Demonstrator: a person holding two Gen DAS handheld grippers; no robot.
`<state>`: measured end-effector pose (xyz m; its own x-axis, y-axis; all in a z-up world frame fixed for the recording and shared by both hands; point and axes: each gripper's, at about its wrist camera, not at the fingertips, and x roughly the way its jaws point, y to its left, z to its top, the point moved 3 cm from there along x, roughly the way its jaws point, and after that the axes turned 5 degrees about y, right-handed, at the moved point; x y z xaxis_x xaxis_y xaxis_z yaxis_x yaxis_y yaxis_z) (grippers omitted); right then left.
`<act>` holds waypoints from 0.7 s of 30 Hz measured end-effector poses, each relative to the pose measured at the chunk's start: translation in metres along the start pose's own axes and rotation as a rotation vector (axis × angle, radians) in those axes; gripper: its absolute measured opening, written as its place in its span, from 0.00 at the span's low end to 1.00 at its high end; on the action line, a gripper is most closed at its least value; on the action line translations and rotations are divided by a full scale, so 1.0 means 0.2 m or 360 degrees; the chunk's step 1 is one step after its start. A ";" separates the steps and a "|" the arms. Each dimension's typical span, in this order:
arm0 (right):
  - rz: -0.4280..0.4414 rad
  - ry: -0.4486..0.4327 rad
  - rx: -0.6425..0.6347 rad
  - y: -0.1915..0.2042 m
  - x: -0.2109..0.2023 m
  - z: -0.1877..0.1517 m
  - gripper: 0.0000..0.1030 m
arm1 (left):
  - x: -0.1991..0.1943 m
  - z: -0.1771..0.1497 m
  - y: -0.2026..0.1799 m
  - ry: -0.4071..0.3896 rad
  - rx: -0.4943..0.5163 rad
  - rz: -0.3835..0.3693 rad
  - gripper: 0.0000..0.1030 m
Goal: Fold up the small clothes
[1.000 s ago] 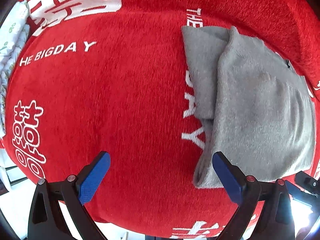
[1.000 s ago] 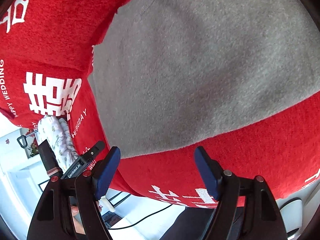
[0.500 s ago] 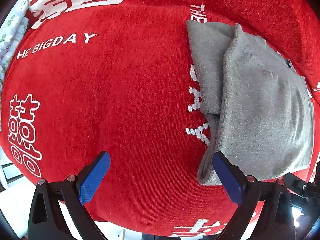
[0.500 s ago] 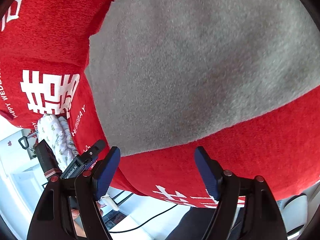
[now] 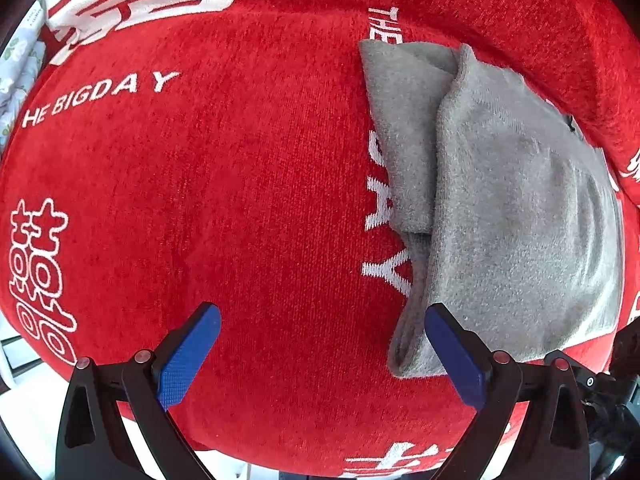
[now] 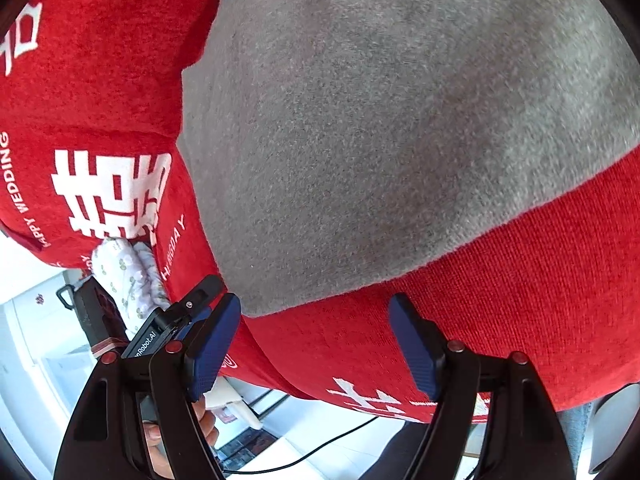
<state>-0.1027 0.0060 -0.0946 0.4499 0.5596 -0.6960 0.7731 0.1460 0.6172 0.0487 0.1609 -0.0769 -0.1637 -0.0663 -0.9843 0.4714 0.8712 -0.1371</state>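
Grey garment (image 5: 516, 216) lay on the red cloth (image 5: 240, 200) that covered the tabletop, toward the right side of the left wrist view. It was already folded over on itself — an upper layer lay across a narrower under layer that stuck out along the left edge.

Left gripper (image 5: 320, 344): fingers wide apart, nothing between the pads. The right-hand finger (image 5: 456, 356) sat just over the garment's near-left corner; whether it touched the knit could not be told. The other finger was over bare red cloth.

Right gripper (image 6: 316, 344): fingers wide apart, empty, angled down at the garment's (image 6: 392, 128) near edge. Both pads were over red cloth (image 6: 520, 288), just short of the grey hem.

Handling judgement: soft, fuzzy knit, light and limp. It should drape and sag as soon as a corner is lifted, and the layers may slide apart if only the top one is pinched. The nap ought to give the pads good friction; slip seems unlikely. The red cloth beneath is also soft, so a low pinch could catch it along with the garment.

Best hold, as judged — the two near corners, one per gripper, pinching through both layers at the hem and keeping the edge taut between the hands.

A white floral fabric (image 6: 128, 276) lay at the far left edge, well apart.
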 end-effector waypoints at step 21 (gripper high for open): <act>0.0361 -0.0224 0.0177 0.05 0.07 0.10 0.79 | 0.06 0.30 0.01 -0.0002 -0.0102 -0.0422 0.99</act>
<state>-0.0790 -0.0017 -0.1050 0.6685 0.4481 -0.5936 0.6864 -0.0646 0.7243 0.1006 0.1330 -0.0960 -0.2728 -0.2968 -0.9151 0.3565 0.8523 -0.3827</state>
